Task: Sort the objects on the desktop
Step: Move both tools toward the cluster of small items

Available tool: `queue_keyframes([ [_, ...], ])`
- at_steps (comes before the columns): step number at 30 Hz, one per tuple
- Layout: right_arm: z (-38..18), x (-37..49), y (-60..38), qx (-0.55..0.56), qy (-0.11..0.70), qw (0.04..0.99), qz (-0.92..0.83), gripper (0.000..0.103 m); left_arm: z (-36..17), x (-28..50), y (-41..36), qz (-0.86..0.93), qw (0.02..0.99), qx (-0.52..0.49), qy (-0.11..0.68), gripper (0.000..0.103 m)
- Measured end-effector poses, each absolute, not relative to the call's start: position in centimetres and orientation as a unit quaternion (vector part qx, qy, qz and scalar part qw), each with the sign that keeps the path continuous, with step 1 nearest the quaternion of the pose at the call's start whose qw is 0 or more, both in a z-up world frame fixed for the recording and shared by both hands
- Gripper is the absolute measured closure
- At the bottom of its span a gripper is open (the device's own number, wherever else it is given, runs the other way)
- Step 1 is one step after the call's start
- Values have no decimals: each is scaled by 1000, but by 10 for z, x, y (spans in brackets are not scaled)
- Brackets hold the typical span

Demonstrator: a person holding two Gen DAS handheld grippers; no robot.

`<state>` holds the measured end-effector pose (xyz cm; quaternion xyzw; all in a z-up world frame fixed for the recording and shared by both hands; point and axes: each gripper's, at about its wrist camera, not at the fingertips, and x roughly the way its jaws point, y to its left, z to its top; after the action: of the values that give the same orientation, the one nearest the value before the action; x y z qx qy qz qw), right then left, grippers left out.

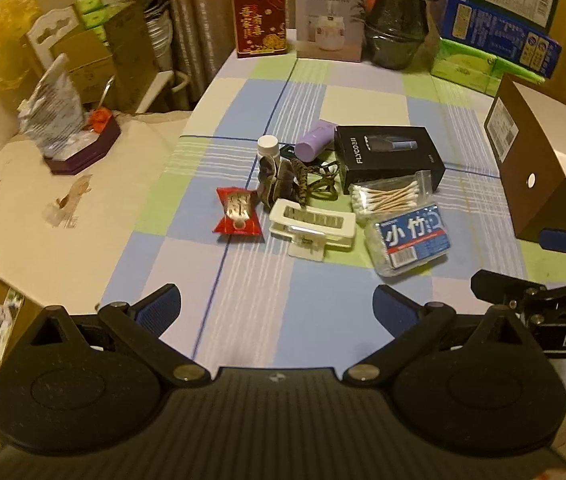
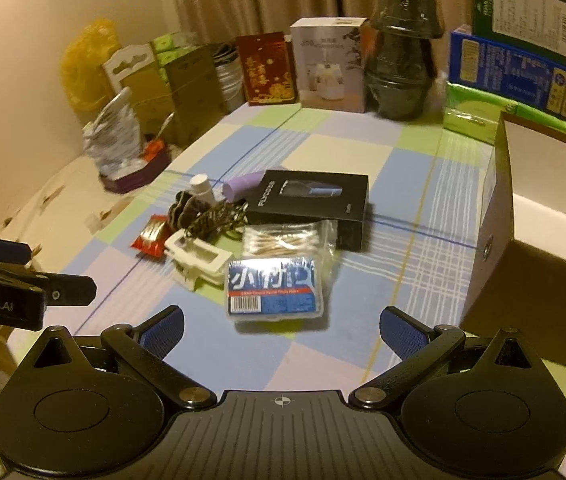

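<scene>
Nothing appears sorted yet; the whole pile sits loose on the checked tablecloth (image 1: 363, 100), so as far as these views show, you are at the start.

Your left gripper (image 1: 279, 304) has its jaws spread wide and holds nothing. Your right gripper (image 2: 281, 326) is likewise wide open and empty. Both hover over the near edge of the table, well short of the clutter.

Inventory, left wrist view:
- red foil sachet (image 1: 237, 216), left end of the pile
- white hair clip (image 1: 311, 226), just beside the sachet
- dark patterned cord or strap bundle (image 1: 299, 178), behind the clip, tangled
- white-capped bottle (image 1: 269, 150), upright, touching the bundle
- lilac cylinder (image 1: 315, 145), lying on its side against the black box
- black FLYCO box (image 1: 387, 158), flat
- bag of cotton swabs (image 1: 389, 198), leaning on the front of the black box
- blue-labelled clear pack (image 1: 411, 240), nearest your right gripper

The brown cardboard box (image 1: 539, 176) stands open at the right, near the pile. It is probably the destination; I cannot see whether anything is inside it.

Judgement: all eight items remain. The blue-labelled pack lies directly ahead of your right gripper and looks like the easiest first pick.
</scene>
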<state>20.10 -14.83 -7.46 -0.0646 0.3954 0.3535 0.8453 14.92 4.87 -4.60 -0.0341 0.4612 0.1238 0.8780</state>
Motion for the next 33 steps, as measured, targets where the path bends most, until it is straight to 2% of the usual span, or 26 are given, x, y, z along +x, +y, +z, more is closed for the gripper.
queue_keyframes([
  [8,-97,203,-121,-49,398,859,317,2,-60,167,90,82,884,-15,460,3],
  [29,-143,238,-71,-113,410,856,295,2,-102,214,135,48,873,-15,485,8],
  [31,-146,240,-68,-119,413,853,296,7,-105,218,138,46,872,-15,487,8],
  [32,-147,240,-66,-125,415,851,297,19,-107,221,139,46,871,-15,489,9],
  [33,-149,241,-65,-132,419,848,296,19,-109,223,140,46,871,-15,490,9],
])
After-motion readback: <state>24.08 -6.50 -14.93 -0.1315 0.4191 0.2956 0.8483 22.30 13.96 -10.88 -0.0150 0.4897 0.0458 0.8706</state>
